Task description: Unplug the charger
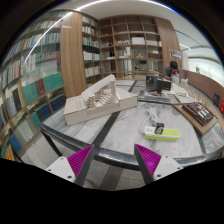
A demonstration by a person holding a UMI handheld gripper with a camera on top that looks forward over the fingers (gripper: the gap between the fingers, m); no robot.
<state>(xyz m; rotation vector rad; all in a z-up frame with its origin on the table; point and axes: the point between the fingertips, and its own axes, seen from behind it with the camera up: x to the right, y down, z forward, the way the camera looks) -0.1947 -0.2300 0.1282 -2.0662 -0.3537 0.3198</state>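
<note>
A flat white and light-green block (161,131) lies on the glass-topped table (120,135), ahead of my fingers and to their right. A small dark piece sits on its near end; I cannot tell whether this is the charger. My gripper (113,160) is open and empty, its magenta pads (80,158) spread wide over the table's near edge. It is well short of the block and touches nothing. No cable is visible.
A long white model-like structure (95,100) stands on the table ahead to the left. A dark box (153,84) sits at the far side and a wooden tray (200,115) to the right. Bookshelves (40,80) line the left wall and back.
</note>
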